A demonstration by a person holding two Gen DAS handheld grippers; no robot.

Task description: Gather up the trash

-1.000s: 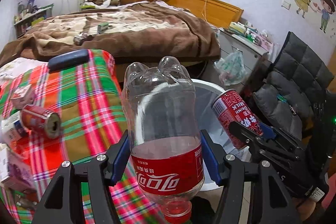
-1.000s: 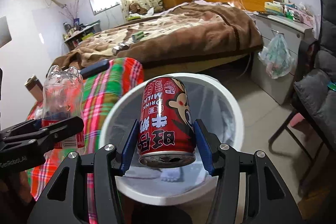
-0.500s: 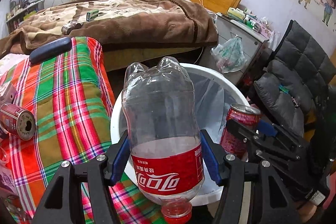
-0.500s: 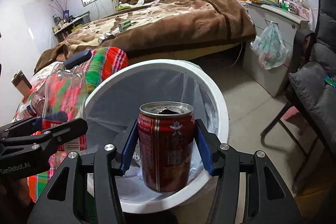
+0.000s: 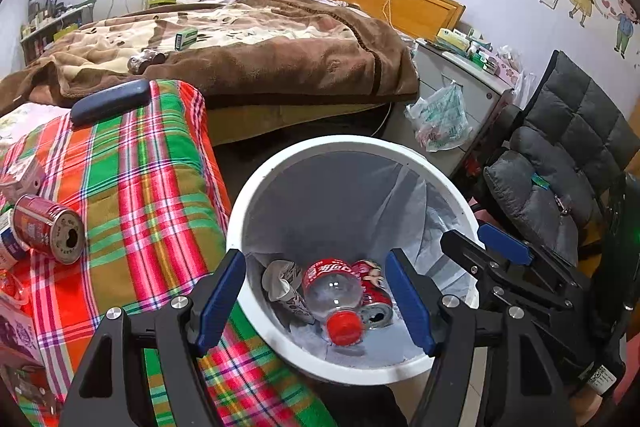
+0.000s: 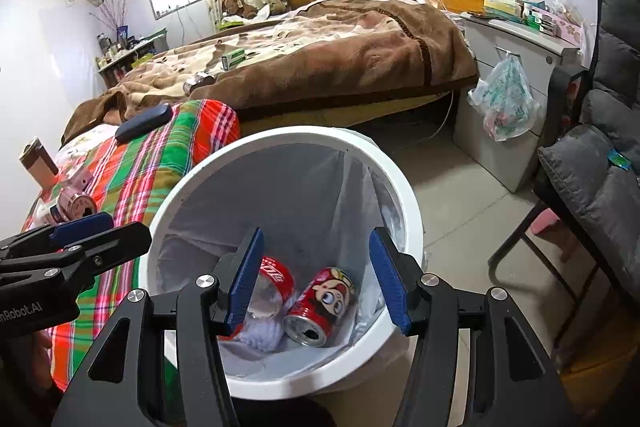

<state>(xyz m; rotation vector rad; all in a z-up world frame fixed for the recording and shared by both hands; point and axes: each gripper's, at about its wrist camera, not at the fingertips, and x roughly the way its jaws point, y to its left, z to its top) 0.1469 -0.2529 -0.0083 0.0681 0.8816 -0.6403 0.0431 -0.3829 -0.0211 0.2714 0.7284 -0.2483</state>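
A white round bin [image 5: 280,163] [image 6: 404,187] with a pale liner stands beside the plaid-covered bed. Inside lie a clear cola bottle [image 5: 332,287] [image 6: 268,287] with red cap, a red cartoon drink can [image 5: 374,301] [image 6: 320,307] and crumpled paper [image 5: 280,283]. My left gripper [image 5: 316,299] is open and empty over the bin's near rim. My right gripper [image 6: 316,279] is open and empty above the bin; it also shows at the right of the left wrist view [image 5: 492,255]. Another red can [image 5: 50,229] [image 6: 74,203] lies on the plaid blanket.
The plaid blanket [image 5: 132,187] carries small cartons [image 5: 20,179] and a dark case [image 5: 110,101]. Behind is a bed with a brown blanket [image 5: 260,55]. A grey cabinet with a hanging plastic bag [image 6: 504,99] and a dark padded chair [image 5: 560,171] stand to the right.
Both grippers opened. The cola bottle dropped from my left gripper and the red can from my right gripper; both now lie in the bin.
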